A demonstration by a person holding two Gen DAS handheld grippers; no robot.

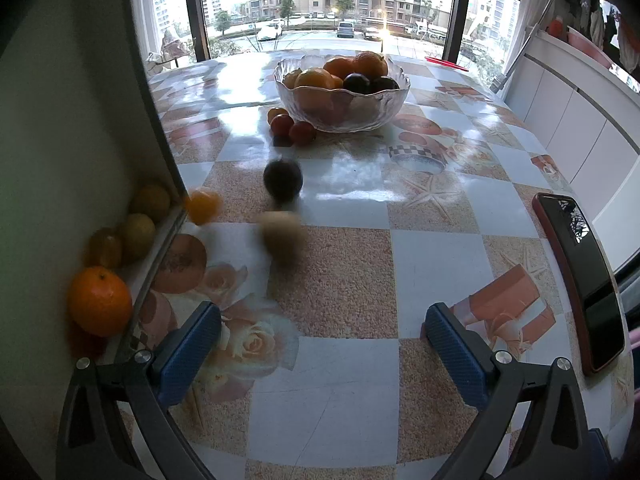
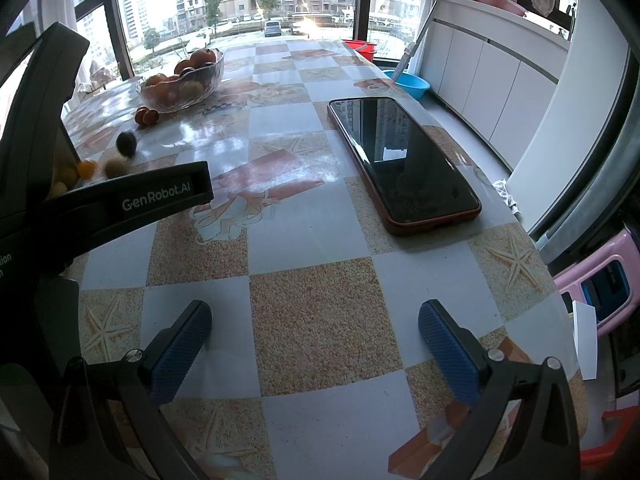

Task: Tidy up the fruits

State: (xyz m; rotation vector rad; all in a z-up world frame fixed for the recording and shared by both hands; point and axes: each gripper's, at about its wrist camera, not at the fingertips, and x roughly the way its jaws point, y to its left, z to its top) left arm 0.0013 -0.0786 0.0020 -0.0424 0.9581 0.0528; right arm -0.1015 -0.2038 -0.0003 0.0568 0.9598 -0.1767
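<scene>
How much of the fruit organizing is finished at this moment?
Done: the glass bowl already holds several fruits. In hand: nothing; the left gripper and right gripper are open and empty. Left: the dark fruit, brown fruit, small orange and tomatoes on the table.

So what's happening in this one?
Fruit sorting, with nothing held at this moment. Both tools, left and right, are open above the table. A glass bowl already holds oranges and dark fruit. Loose on the table lie small red fruits, a dark fruit, a brown fruit and a small orange. A phone lies nearby.
</scene>
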